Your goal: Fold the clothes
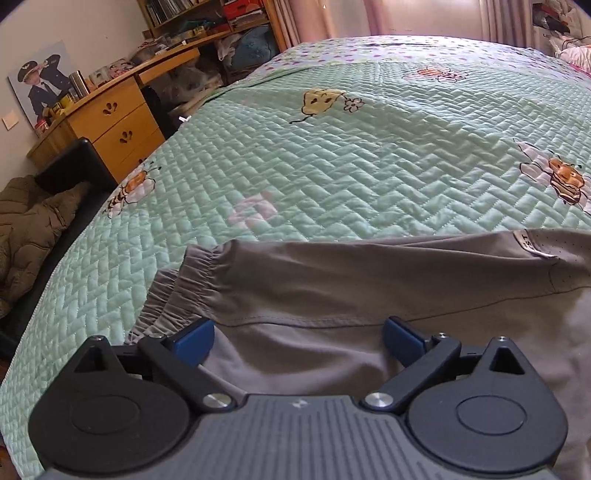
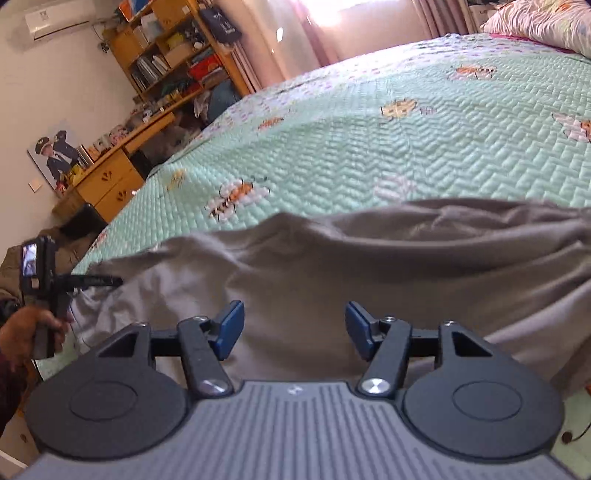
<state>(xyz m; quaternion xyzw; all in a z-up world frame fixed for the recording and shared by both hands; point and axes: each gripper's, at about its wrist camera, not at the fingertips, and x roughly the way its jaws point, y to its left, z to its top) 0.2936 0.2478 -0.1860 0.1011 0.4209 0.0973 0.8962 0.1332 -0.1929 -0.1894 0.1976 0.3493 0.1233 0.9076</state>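
Note:
Grey trousers lie on the mint quilted bedspread at the near edge of the bed. Their elastic cuffs point left. A white label shows at the right. My left gripper is open, its blue pads wide apart just above the cloth near the cuffs. In the right wrist view the grey trousers are rumpled. My right gripper is open over them, holding nothing. The left gripper shows at the far left, held by a hand.
A wooden desk with drawers and bookshelves stand left of the bed. A brown jacket lies on a dark seat beside the bed. Pillows sit at the far right. The bedspread stretches away beyond the trousers.

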